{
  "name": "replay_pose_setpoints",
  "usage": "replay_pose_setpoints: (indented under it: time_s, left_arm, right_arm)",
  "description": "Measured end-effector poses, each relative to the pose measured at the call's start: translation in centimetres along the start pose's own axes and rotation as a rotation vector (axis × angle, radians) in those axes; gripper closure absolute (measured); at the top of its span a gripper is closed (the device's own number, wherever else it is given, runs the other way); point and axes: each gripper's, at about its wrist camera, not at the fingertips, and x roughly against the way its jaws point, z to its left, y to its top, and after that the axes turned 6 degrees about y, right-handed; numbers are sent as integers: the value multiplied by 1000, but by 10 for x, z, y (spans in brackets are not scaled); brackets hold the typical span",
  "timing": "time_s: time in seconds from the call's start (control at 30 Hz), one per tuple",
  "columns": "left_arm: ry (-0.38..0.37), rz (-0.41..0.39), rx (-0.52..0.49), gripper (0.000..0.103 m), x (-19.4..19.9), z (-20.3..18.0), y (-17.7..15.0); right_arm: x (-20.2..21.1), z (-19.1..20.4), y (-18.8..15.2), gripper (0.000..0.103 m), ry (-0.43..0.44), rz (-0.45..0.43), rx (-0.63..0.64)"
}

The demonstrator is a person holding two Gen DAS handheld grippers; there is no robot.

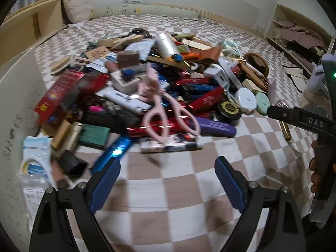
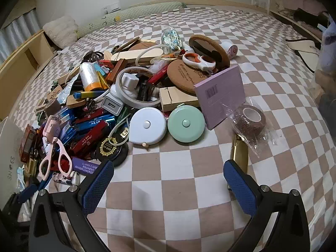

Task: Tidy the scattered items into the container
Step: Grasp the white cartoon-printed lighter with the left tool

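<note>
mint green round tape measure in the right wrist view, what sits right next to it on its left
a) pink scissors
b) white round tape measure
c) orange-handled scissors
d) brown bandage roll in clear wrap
b: the white round tape measure lies side by side with the mint green round tape measure at the near edge of the pile on the checkered bedspread, on its left in that view.

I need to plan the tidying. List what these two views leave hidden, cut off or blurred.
- Container: only a white wall at the left edge of the left wrist view; its inside is cut off.
- Packets and boxes near it: motion-blurred there, print unreadable.
- Gold bar: right wrist view, near end hidden behind the right gripper's fingers.
- Pile: lower items buried in both views.
- Right edge of both views: blurred, cut-off shapes.
</note>
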Motion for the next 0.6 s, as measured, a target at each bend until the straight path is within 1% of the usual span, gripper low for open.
replay_pose_setpoints:
  time_s: [0.13,0.23,0.33,0.43,0.5,0.57,0.6]
  left_arm:
    - [34,13,0,12,-14,-11,5]
    - [79,28,35,12,-26,-9,8]
    - [89,65,68,12,-41,-7,9]
    - [103,59,64,12,-47,-10,12]
    - [97,61,62,12,-48,-11,13]
    - [97,57,63,12,-50,-11,14]
    - [99,54,64,14,-51,-13,14]
  right_arm:
    - [5,-6,-1,0,-33,-13,-18]
    - [12,-16,-2,0,-63,-31,-55]
    - [22,-29,-2,0,-82,-61,-92]
    - [25,-49,-3,0,-107,-54,-147]
    - [23,-65,-4,0,-90,-42,-205]
    - [20,-80,-4,0,-52,-27,-279]
    - [18,-86,-5,0,-38,-18,-309]
